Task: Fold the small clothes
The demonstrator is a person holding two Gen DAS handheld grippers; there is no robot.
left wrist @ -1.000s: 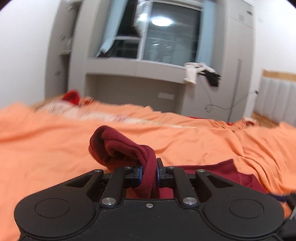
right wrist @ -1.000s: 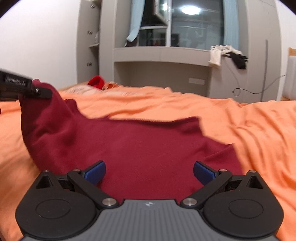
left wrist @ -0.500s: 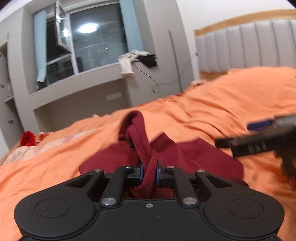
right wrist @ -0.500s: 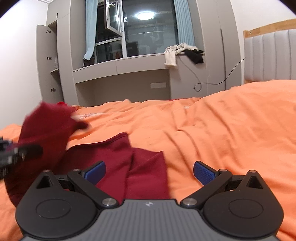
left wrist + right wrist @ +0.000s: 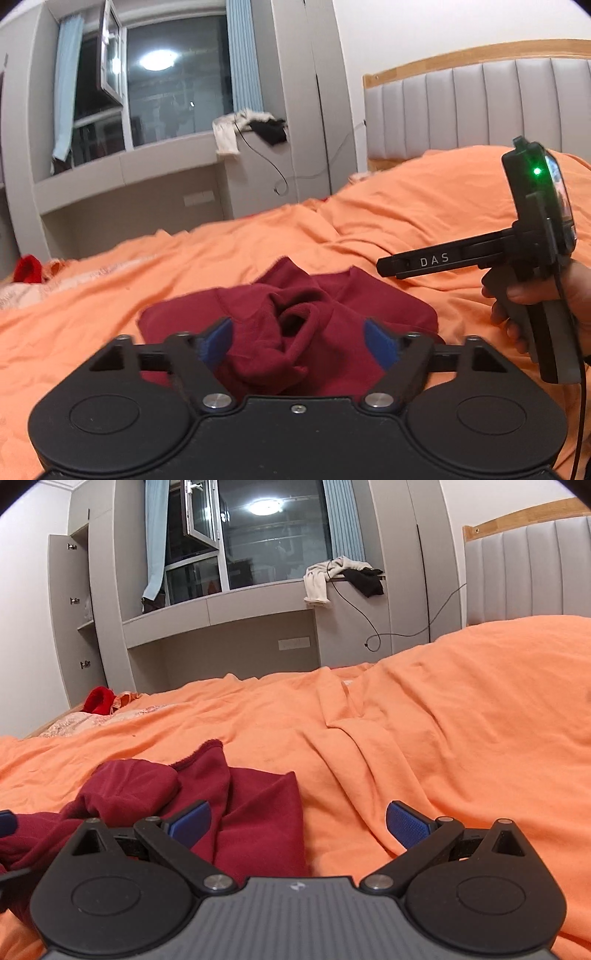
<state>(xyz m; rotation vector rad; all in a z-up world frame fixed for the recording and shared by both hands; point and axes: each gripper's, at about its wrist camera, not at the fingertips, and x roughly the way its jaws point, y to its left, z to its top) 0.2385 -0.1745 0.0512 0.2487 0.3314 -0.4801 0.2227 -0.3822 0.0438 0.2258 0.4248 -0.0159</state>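
Half a second ago the left gripper [image 5: 298, 341] was pinching a twisted rope of the dark red knit garment [image 5: 295, 325]; now its blue-padded fingers [image 5: 216, 338] stand spread wide, and the cloth it carried has dropped into a loose, rumpled heap between them at the lower centre of the left wrist view. The garment lies on the wrinkled orange bedsheet [image 5: 221, 251], its lower layer fairly flat and roughly rectangular, with the released part bunched and curled on top.

In the right wrist view the right gripper [image 5: 298, 825] also has its fingers spread apart and holds nothing. The garment fills the lower left of that frame, with one straight edge running down towards the gripper body and a hemmed corner poking up above it. Seen from the left wrist view, the right gripper sits at the right edge of the frame, held in the person's right hand [image 5: 517, 302], off to the side of the cloth and not touching it.

As a judgement, one fold has been brought over and let go, but it landed untidily. The heap on top looks in need of flattening and squaring, and probably a further fold, before the piece counts as done. A bright red cloth [image 5: 96, 700] at the far left of the bed appears untouched.
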